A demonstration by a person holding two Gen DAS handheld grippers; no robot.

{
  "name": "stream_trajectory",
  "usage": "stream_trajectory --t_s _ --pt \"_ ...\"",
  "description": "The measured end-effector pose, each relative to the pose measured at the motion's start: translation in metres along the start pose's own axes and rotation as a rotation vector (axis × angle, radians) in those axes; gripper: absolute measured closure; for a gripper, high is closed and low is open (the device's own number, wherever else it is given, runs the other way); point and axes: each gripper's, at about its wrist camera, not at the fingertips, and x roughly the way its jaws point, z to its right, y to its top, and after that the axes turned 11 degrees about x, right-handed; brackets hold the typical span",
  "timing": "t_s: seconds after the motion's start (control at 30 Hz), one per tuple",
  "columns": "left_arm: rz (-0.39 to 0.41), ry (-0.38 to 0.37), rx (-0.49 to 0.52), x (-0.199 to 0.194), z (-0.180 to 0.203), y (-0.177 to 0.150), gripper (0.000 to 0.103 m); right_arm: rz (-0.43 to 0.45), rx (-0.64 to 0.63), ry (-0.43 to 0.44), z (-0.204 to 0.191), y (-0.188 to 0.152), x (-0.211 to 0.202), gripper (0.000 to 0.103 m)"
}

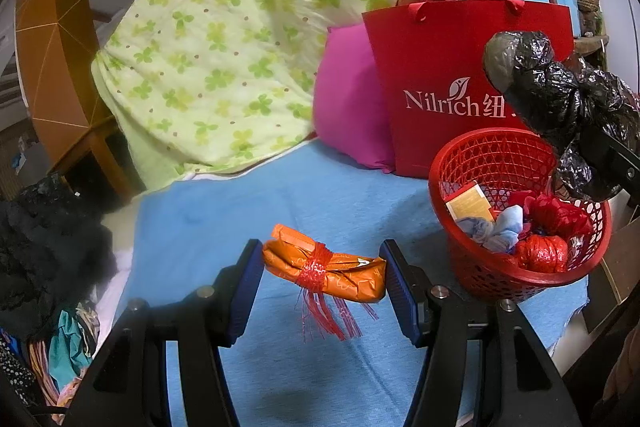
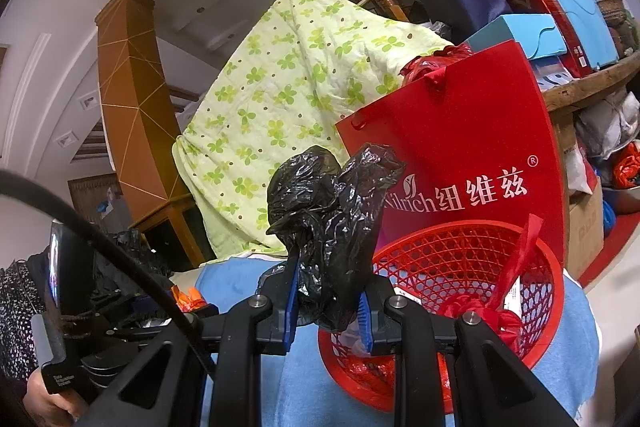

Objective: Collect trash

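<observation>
You are holding a crumpled black plastic bag (image 2: 328, 227) in your right hand-held gripper (image 2: 328, 311), and its jaws are squeezing tight on the bag's lower part. The bag is hanging just over the near rim of the red mesh basket (image 2: 460, 259), which is sitting on the blue bed sheet (image 1: 248, 203). The bag is looking very light, soft and a bit slippery, so a firm pinch on a thick bunched part is the best hold. Your left hand-held gripper (image 1: 324, 287) is standing about half open around the orange wrapped packet (image 1: 324, 267), which is lying on the sheet; its blue pads are sitting right at the packet's two ends, and I cannot tell if they are pressing yet. The packet is looking soft and squashy, with a red fringed band tied round its middle, so gripping it across its ends should be working fine. Behind the basket, a red paper bag (image 1: 460, 67) is showing the word "Nilrich" and the Chinese letters "纽维兹" in white.
</observation>
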Motion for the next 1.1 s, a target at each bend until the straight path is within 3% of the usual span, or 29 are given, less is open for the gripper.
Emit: stream_trajectory --t_s 1.1 --pt "-0.009 -0.017 0.014 0.004 0.012 0.001 0.042 0.033 0.026 -0.019 0.001 -0.002 -0.013 0.077"
